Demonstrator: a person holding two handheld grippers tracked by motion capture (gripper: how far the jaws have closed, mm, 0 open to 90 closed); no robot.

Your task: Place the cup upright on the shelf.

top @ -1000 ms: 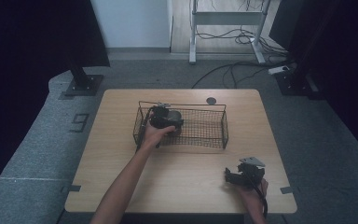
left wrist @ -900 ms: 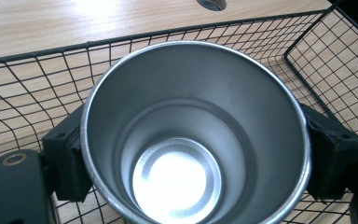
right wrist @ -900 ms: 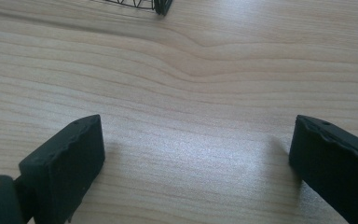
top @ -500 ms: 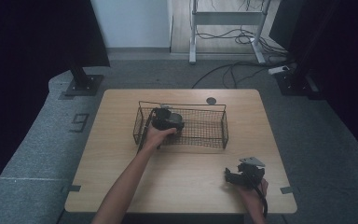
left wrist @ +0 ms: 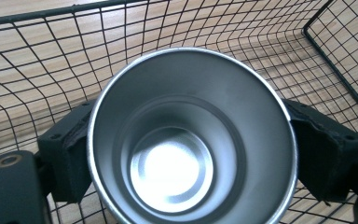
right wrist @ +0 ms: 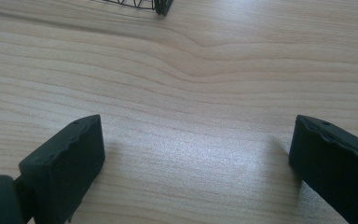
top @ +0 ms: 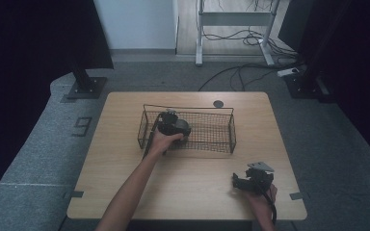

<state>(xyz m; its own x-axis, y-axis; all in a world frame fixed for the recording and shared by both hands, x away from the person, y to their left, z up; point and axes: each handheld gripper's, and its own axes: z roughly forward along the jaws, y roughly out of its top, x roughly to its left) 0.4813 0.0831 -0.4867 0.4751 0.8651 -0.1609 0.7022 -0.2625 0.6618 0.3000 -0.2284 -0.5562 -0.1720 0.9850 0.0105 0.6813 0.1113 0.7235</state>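
Steel cup (left wrist: 193,140) sits clamped between the left gripper's (left wrist: 191,154) two black jaws, mouth facing the camera, pads pressing its outer wall on opposite sides. Wire mesh of the basket (left wrist: 37,60) shows behind and below it — so the cup is inside the basket, at its left end going by the high view, where the left gripper (top: 173,127) hangs over that end of the basket (top: 221,139). Can't tell whether the cup's base is touching the mesh floor.

Handling, my read: thin-walled metal, light, rigid, won't crush, but the polished tapered wall looks slippery. Side grip low on the body, where the pads are now, seems better than near the flared rim — less chance of it squirting out. Watch for the rim snagging the wire.

Right gripper (top: 253,180) rests near the table's (top: 197,192) front right corner, well apart from the basket. Its jaws stand wide apart over bare wood (right wrist: 191,93), nothing between them.
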